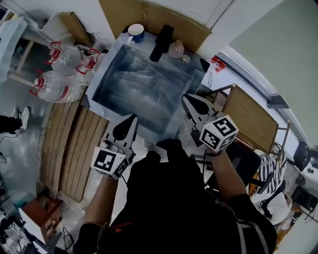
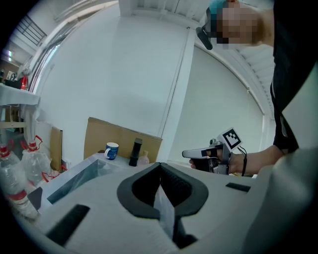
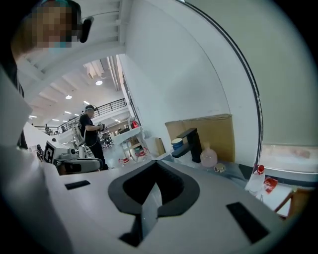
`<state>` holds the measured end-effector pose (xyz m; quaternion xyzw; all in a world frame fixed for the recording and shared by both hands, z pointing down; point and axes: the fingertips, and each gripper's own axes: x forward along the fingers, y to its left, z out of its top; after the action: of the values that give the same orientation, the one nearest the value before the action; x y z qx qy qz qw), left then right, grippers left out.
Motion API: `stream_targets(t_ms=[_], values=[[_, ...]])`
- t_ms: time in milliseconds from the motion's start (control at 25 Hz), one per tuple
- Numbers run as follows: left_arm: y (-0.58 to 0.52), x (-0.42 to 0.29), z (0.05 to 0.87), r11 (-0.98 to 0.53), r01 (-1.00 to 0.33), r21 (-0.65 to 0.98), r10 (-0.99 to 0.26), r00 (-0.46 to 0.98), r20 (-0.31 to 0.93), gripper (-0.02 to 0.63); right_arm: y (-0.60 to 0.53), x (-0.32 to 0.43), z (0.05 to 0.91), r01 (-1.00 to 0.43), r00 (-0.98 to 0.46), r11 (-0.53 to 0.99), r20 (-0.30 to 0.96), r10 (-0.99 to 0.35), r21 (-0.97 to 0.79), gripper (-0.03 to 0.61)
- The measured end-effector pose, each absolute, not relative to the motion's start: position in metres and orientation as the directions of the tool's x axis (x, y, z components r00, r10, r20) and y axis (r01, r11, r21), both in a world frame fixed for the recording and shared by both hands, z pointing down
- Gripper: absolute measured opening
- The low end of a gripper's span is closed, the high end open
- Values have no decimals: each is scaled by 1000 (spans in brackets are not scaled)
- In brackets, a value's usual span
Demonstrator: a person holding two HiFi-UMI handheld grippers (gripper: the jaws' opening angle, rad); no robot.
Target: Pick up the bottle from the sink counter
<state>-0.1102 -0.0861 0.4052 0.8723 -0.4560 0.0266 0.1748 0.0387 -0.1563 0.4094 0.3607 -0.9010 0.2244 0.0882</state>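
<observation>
The bottle (image 1: pixel 176 49) is small, round and pale pink. It stands on the back counter of the grey sink (image 1: pixel 107 67), just right of the black faucet (image 1: pixel 162 42). It shows too in the left gripper view as the bottle (image 2: pixel 144 158) and in the right gripper view as the bottle (image 3: pixel 208 156). My left gripper (image 1: pixel 130 119) hovers at the sink's near edge, jaws together and empty. Over the sink's near right corner is my right gripper (image 1: pixel 188 97), likewise shut on nothing. Both are well short of the bottle.
A blue and white mug (image 1: pixel 135 32) stands left of the faucet, and a small round metal piece (image 1: pixel 185 59) lies right of the bottle. Cardboard (image 1: pixel 149 15) leans behind the sink. Water jugs (image 1: pixel 57 74) sit at left, a wooden pallet (image 1: pixel 74 149) below them, a wooden board (image 1: pixel 251 116) at right.
</observation>
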Motion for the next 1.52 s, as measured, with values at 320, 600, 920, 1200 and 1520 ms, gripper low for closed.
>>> stream_targets(t_ms=[320,600,920,1200,1520], values=[[-119,-97,421,-417,-853,313,-824,500,265,18,-234,53,423,-674,-738,671,321,-593,-309,5],[-142,-89,435,-354,-876,327,-833,454,315,18,-286,56,446,-653,-755,690,338,-561,-312,6],[-156,-90,456,-301,-892,337,-839,415,352,18,-329,55,480,-656,-749,694,372,-548,-296,6],[-162,-89,472,-270,-899,346,-833,398,384,18,-360,54,502,-666,-736,699,389,-555,-263,29],[-169,-85,486,-259,-898,355,-821,398,409,18,-384,54,520,-678,-718,701,401,-569,-218,99]])
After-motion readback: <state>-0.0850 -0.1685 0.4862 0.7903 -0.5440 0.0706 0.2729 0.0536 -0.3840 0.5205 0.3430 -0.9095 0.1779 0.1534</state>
